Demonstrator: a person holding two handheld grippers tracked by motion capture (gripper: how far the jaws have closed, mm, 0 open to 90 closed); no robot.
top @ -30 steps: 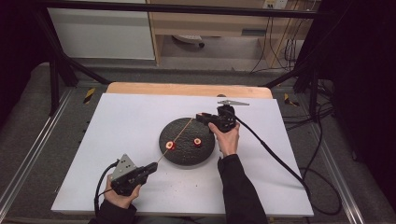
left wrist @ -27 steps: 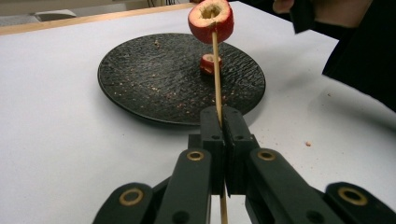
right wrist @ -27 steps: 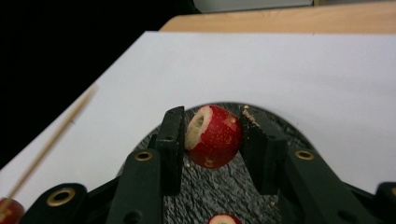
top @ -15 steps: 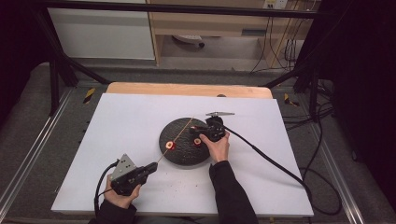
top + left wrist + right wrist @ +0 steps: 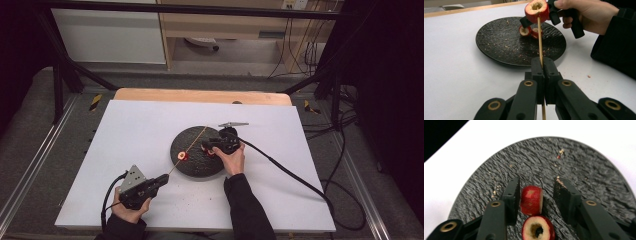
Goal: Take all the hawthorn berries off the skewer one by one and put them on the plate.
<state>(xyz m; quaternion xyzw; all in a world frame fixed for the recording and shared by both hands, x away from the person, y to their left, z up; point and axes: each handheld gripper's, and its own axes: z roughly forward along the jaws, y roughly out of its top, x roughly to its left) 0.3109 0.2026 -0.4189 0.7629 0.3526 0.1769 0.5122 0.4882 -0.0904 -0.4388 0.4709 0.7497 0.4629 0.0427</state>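
Between the right gripper's [image 5: 536, 195] parted jaws, which have just been opening, a red cored fruit slice [image 5: 532, 200] stands on edge, a second slice [image 5: 538, 228] lying just nearer, both on the round black textured plate [image 5: 584, 162]. Left gripper [image 5: 543, 72] is clamped on a thin wooden skewer [image 5: 540, 40] that carries another red cored fruit piece [image 5: 537, 10] above the white table [image 5: 130, 130].
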